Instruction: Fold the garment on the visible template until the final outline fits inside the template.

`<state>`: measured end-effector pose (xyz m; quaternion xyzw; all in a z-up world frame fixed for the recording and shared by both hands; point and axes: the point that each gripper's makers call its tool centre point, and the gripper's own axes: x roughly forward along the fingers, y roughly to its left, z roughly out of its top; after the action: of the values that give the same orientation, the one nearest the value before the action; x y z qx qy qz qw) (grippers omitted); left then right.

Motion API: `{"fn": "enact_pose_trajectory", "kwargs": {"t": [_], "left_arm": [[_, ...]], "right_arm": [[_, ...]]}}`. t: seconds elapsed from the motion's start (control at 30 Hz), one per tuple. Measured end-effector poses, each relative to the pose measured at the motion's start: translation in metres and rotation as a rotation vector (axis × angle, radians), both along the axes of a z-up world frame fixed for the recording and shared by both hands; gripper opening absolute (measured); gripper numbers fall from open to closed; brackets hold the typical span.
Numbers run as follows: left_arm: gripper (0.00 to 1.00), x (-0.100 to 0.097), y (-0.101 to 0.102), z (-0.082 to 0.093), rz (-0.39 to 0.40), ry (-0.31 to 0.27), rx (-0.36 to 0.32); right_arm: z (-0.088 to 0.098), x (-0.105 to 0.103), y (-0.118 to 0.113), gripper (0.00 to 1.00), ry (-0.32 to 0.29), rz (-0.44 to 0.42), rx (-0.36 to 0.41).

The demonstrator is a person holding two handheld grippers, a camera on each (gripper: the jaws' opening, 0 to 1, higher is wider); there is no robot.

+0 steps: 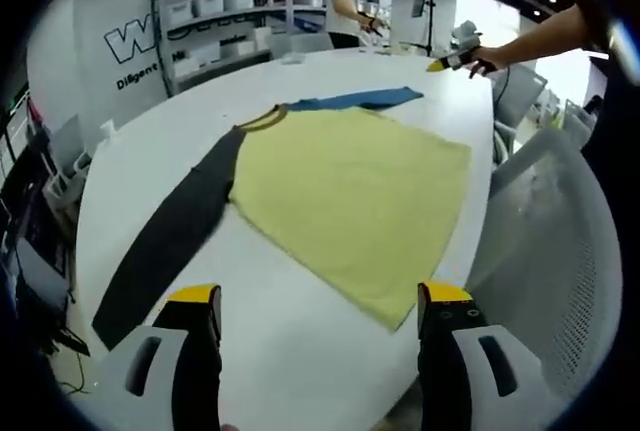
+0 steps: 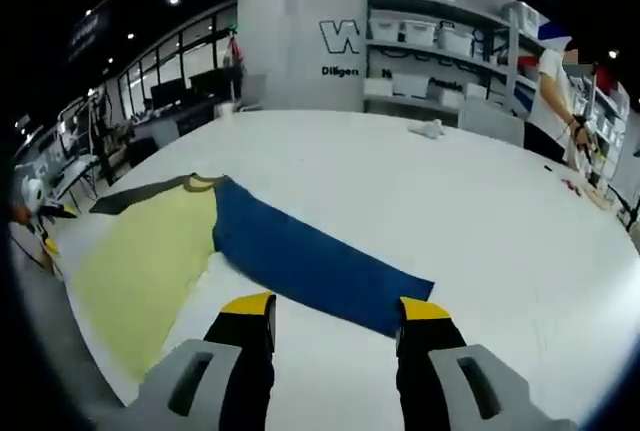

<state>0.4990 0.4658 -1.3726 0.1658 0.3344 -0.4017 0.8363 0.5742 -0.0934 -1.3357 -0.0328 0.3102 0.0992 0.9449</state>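
A long-sleeved shirt lies flat on the white table (image 1: pixel 300 351). Its yellow body (image 1: pixel 350 191) spreads across the middle, a dark grey sleeve (image 1: pixel 175 236) runs toward the near left, and a blue sleeve (image 1: pixel 355 100) points to the far side. My left gripper (image 1: pixel 320 296) is open, just short of the yellow hem, holding nothing. In the right gripper view the blue sleeve (image 2: pixel 300 261) lies stretched out in front of my open right gripper (image 2: pixel 337 306), with the yellow body (image 2: pixel 150 251) to its left. A hand holds the right gripper (image 1: pixel 450 61) beyond the far table edge.
A white mesh chair (image 1: pixel 560 251) stands against the table's right edge. Shelves with white bins (image 1: pixel 220 11) line the back wall, and a person (image 1: pixel 350 6) stands near them. A small white object (image 2: pixel 428 129) lies far out on the table (image 2: pixel 400 191).
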Motion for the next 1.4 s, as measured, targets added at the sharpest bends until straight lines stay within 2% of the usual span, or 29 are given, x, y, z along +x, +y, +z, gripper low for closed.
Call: {"fn": "enact_pose_trajectory", "kwargs": {"t": [0.13,0.3,0.63,0.73,0.9,1.07,1.23,1.3,1.4], "left_arm": [[0.81,-0.002,-0.003,-0.012,-0.029,-0.006,0.011],[0.81,-0.006,-0.01,-0.018,-0.085,-0.009,0.021],[0.74,-0.027,-0.02,-0.032,-0.202,0.006,0.042],[0.69,-0.032,-0.022,-0.037,-0.235,0.015,0.05],[0.62,-0.042,-0.028,-0.042,-0.287,0.025,0.07],[0.48,-0.054,-0.033,-0.05,-0.352,0.051,0.098],[0.45,-0.059,-0.036,-0.058,-0.383,0.071,0.119],[0.43,-0.059,-0.037,-0.057,-0.393,0.073,0.121],[0.39,-0.058,-0.038,-0.058,-0.399,0.074,0.129]], "right_arm": [[-0.002,-0.008,0.018,0.46,0.006,0.048,-0.003],[-0.002,-0.019,0.042,0.47,0.01,0.122,-0.01],[-0.013,-0.047,0.084,0.41,0.057,0.26,-0.006],[-0.018,-0.057,0.096,0.4,0.075,0.301,0.003],[-0.037,-0.079,0.116,0.36,0.129,0.414,-0.016],[-0.049,-0.095,0.136,0.32,0.17,0.467,-0.002],[-0.061,-0.112,0.16,0.3,0.218,0.549,0.014],[-0.067,-0.119,0.167,0.28,0.235,0.592,-0.014],[-0.072,-0.124,0.176,0.27,0.251,0.613,-0.007]]}}
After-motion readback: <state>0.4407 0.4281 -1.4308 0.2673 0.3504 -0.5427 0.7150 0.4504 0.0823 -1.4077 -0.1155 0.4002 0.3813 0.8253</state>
